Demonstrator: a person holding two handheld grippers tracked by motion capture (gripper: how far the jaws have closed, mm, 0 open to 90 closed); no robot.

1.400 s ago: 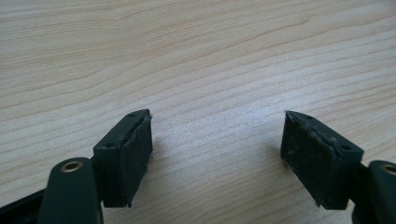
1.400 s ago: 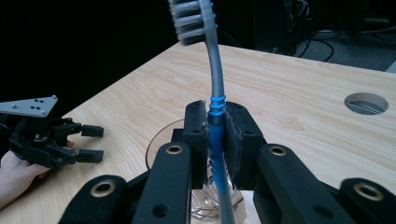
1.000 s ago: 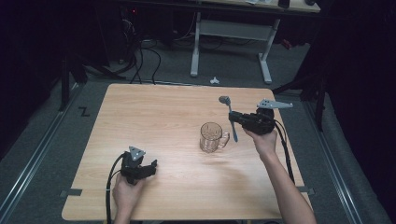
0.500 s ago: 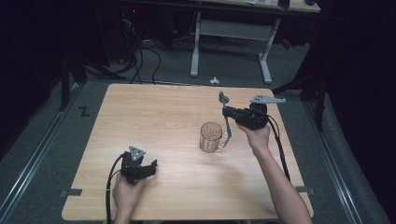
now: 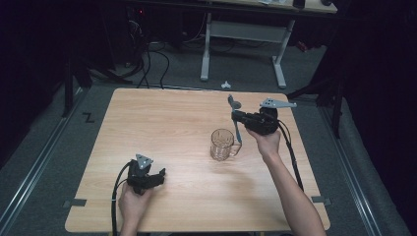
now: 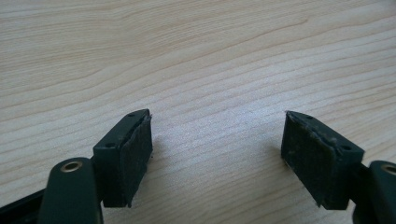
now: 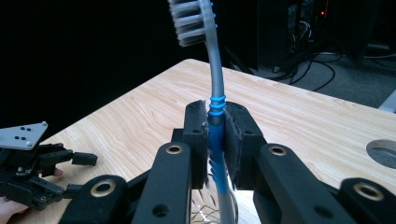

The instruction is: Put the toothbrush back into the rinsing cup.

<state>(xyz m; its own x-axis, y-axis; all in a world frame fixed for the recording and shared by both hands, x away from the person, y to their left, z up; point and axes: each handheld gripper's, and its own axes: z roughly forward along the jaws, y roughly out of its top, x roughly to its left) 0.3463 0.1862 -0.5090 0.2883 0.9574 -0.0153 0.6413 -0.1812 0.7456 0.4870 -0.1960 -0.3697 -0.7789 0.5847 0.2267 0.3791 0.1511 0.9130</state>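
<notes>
Currently the right gripper (image 7: 215, 135) is clamping its fingers on a light, stiff, probably slippery toothbrush (image 7: 211, 70) mid-handle above the mug (image 5: 223, 144); left gripper (image 6: 217, 154) is resting released near the desk's (image 5: 162, 128) front edge.

Table (image 5: 162, 128) evenly lit from overhead; surroundings fall to near black. Soft shadows under the forearms. High view slightly soft; gripper views sharp.

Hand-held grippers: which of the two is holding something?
The right hand-held gripper, above the glass mug: its jaws are shut on a toothbrush, bristles up. The left hand-held gripper rests open on the table.
</notes>
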